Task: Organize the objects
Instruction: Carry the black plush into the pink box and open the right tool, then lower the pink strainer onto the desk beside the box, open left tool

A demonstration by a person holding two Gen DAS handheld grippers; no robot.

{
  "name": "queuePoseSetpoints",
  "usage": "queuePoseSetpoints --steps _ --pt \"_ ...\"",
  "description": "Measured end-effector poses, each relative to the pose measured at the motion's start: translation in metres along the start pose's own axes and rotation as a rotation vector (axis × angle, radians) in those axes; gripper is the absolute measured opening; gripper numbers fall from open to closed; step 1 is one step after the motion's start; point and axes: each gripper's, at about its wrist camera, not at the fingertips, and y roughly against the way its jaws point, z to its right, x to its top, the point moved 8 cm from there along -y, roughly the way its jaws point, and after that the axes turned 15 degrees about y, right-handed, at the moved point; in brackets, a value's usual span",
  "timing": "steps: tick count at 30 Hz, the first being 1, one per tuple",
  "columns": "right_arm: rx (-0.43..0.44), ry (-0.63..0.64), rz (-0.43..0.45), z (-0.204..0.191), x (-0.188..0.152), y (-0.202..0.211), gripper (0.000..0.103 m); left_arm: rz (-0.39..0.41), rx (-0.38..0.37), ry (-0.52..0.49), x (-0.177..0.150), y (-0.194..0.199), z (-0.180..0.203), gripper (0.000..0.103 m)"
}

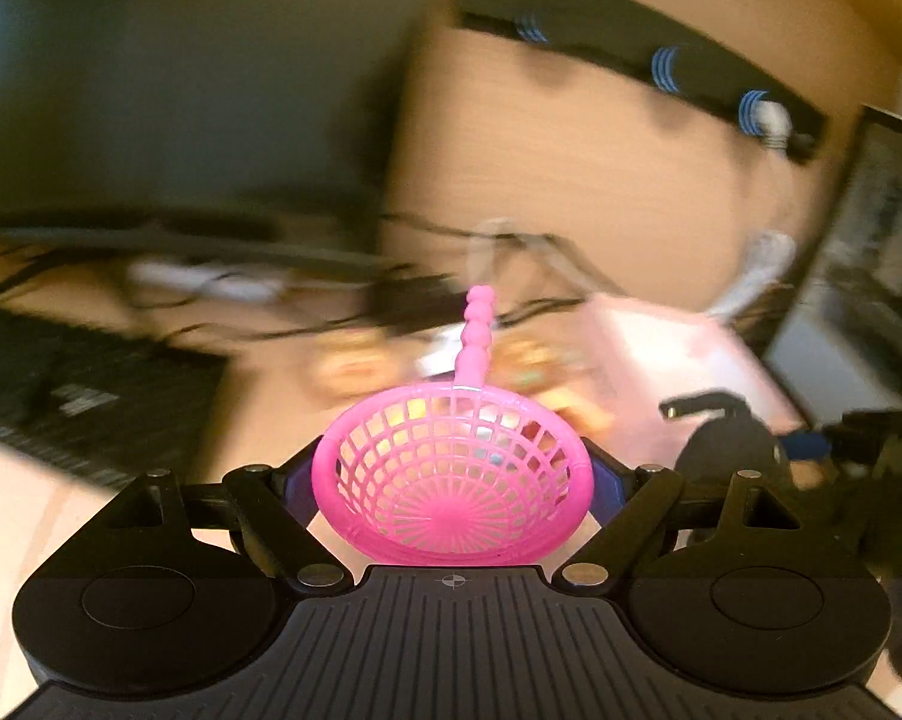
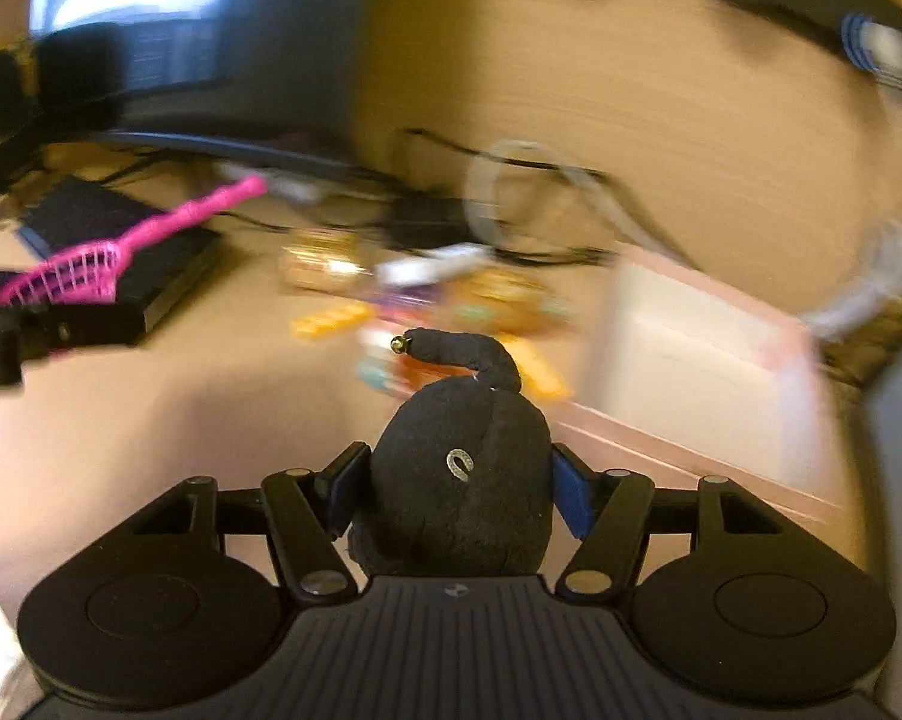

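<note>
strainer [image 1: 451, 474]: bright pink, open lattice grid, beaded handle
plush toy [image 2: 463, 480]: black, small silver loop stitched at its centre
fingers [image 1: 607, 483]: blue pads on black frames
table [image 2: 150, 420]: light tan wood grain
box [image 2: 709, 360], right of frame: pale pink

A light wooden desk [image 2: 150, 420] with scattered clutter

On it, much blurred, lie a black keyboard [image 2: 120, 252] at left, a heap of small yellow and orange toys [image 2: 426, 300] in the middle, a pale pink box [image 2: 703, 360] at right, and black cables [image 2: 511, 252] behind the toys near a monitor base [image 2: 210, 144].
</note>
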Motion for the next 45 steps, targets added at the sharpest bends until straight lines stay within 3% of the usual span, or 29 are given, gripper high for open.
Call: queuePoseSetpoints --steps 5,10,14,17,19,26,36,37,40,45 --pt "-0.046 -0.078 -0.014 0.058 -0.046 0.023 0.064 0.062 -0.084 -0.099 0.026 -0.041 0.090 0.087" --pt "-0.083 -0.195 -0.003 0.101 -0.084 0.036 0.064 0.097 -0.186 -0.039 0.049 -0.107 0.167 0.089" --pt "-0.104 -0.245 -0.001 0.121 -0.103 0.041 0.064 -0.064 -0.090 -0.073 0.015 -0.199 0.196 0.088" --pt "-0.106 -0.234 0.001 0.129 -0.114 0.045 0.064 -0.058 -0.062 -0.036 0.001 -0.221 0.201 0.085" --pt "-0.094 -0.225 -0.004 0.132 -0.121 0.045 0.064 -0.065 -0.088 -0.010 -0.003 -0.221 0.203 0.085" --pt "-0.039 -0.206 0.009 0.135 -0.111 0.033 0.064 0.051 -0.100 0.015 0.008 -0.164 0.177 0.085" --pt "-0.118 -0.249 0.190 0.186 -0.002 0.017 0.064 0.012 -0.008 0.103 -0.014 -0.103 0.099 0.084" --pt "-0.130 -0.249 0.199 0.191 0.009 0.010 0.065 0.004 -0.007 0.104 -0.016 -0.100 0.096 0.084" --pt "-0.161 -0.236 0.161 0.201 0.025 -0.020 0.083 -0.014 0.005 0.096 -0.021 -0.093 0.085 0.084" --pt "-0.149 -0.230 0.108 0.190 0.006 -0.033 0.090 -0.042 0.007 0.085 -0.026 -0.082 0.064 0.084"
